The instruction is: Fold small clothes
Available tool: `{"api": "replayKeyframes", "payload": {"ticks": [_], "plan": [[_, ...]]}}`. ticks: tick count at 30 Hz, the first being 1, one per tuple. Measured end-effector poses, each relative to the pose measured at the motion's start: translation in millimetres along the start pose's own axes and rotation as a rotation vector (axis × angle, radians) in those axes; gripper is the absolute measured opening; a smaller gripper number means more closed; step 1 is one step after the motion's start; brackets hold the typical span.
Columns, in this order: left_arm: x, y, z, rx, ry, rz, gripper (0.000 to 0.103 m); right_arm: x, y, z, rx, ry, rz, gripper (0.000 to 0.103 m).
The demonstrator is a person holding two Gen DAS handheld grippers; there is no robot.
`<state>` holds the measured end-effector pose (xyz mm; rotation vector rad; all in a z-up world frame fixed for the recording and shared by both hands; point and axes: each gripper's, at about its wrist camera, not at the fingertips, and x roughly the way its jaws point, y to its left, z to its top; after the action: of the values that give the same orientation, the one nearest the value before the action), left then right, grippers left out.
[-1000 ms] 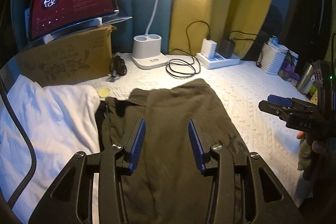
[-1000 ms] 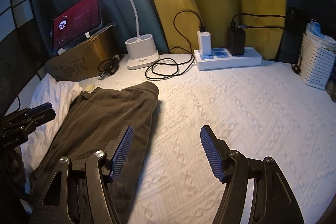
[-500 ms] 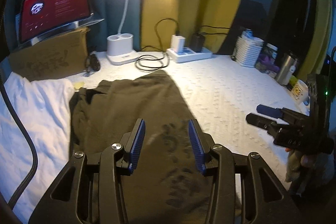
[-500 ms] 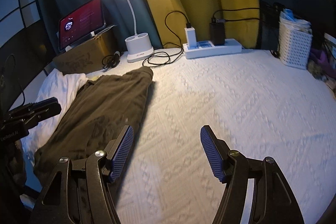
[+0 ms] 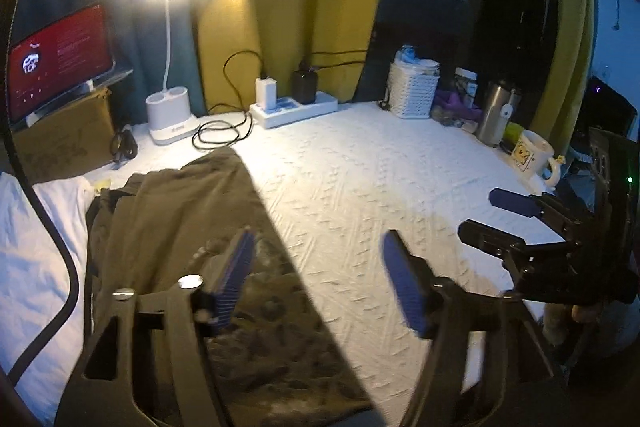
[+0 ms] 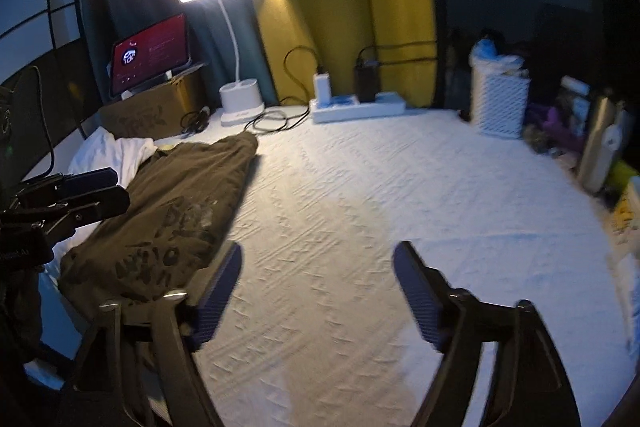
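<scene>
The olive shirt lies lengthwise along the bed's left side, under the empty left gripper, while the right gripper hangs over bare sheet; both jaws have just spread wide.

Left tongs and right tongs, jaws just widened, hover spread and empty.

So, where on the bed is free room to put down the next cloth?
The white bedspread is bare between the olive garment and the white basket. Crowded: the back edge with lamp base and power strip, and the right edge with flask.
</scene>
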<state>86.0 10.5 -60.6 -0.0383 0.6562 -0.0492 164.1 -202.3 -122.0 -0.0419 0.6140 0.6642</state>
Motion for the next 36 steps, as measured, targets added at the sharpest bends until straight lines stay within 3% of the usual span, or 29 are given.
{"api": "replayKeyframes", "payload": {"ticks": [1,5,15,21,25,31,36], "plan": [[-2,-3,1,-0.001,-0.010,-0.004,0.083,-9,-4,0,0.004,-0.017,-0.010,0.083],[-21,-17,4,-0.020,-0.082,0.007,0.088,-36,-14,3,0.022,-0.069,-0.057,0.083],[-63,-33,15,0.030,-0.202,0.040,0.089,-107,-26,15,0.044,-0.203,-0.134,0.083],[-91,-43,21,0.078,-0.280,0.087,0.089,-144,-22,21,0.056,-0.296,-0.107,0.084],[-106,-41,23,0.064,-0.323,0.092,0.090,-160,-15,24,0.066,-0.315,-0.112,0.094],[-129,-38,23,0.054,-0.405,0.104,0.101,-179,-2,26,0.025,-0.346,-0.142,0.094],[-138,-35,21,0.045,-0.438,0.141,0.101,-187,7,28,-0.005,-0.357,-0.144,0.095]]}}
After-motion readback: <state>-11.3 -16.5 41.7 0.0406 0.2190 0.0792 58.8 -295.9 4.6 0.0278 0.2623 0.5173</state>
